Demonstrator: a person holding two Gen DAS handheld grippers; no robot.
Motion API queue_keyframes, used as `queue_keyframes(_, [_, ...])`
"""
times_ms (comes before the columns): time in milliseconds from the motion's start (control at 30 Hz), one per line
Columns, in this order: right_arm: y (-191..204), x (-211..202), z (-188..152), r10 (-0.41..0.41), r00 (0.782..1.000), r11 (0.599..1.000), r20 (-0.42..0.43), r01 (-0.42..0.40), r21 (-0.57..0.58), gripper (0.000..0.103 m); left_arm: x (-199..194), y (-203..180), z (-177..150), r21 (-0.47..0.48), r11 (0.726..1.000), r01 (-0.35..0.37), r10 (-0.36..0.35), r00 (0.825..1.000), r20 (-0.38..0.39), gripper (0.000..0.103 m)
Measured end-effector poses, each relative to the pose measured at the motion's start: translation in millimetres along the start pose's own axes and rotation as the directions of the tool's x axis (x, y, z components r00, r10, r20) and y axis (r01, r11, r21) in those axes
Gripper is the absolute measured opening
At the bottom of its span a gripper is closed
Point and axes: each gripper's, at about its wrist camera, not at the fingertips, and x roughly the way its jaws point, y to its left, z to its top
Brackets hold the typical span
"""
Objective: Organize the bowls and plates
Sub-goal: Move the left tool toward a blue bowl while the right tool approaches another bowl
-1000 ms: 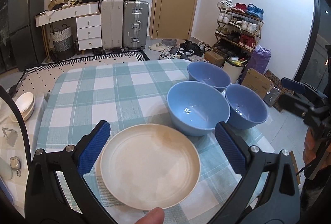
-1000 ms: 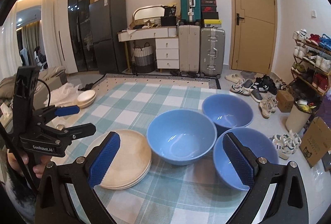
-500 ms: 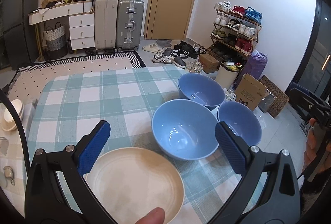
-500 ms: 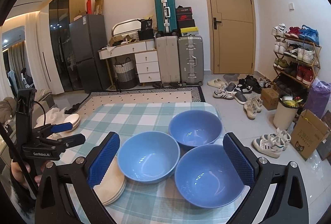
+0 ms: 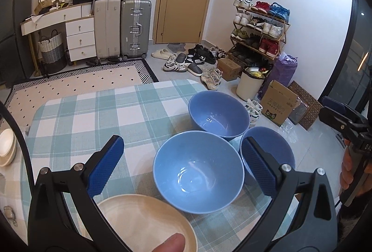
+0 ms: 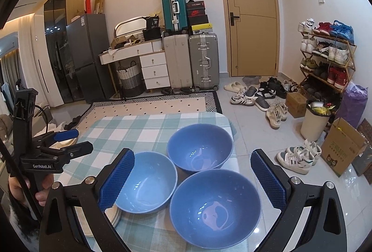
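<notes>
Three blue bowls sit close together on the checked tablecloth: a near-left bowl, a far bowl and a right bowl partly behind my finger. A stack of cream plates lies just left of them, low in the left wrist view. My left gripper hovers open above the plates and the near-left bowl, holding nothing. The right wrist view shows the same bowls and the plates' edge. My right gripper is open over the right bowl, also holding nothing.
The bowls stand near the table's right edge. On the floor beyond are shoes, a bin and a cardboard box. White dishes sit off the table at left. A fingertip shows at the bottom.
Both grippers have drawn back and swung right. The plates slid to the bottom left of each view, and the bowls now lie between the fingers. Nothing was grasped.
</notes>
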Motion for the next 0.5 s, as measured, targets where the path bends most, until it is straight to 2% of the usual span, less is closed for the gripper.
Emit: queue_keyframes(500, [-33,36,14,-0.007,1.000,0.999,-0.026,0.008,0.042,0.102,43,-25,41,0.037,0.999,0.029,-0.028,1.000,-0.009,0.101])
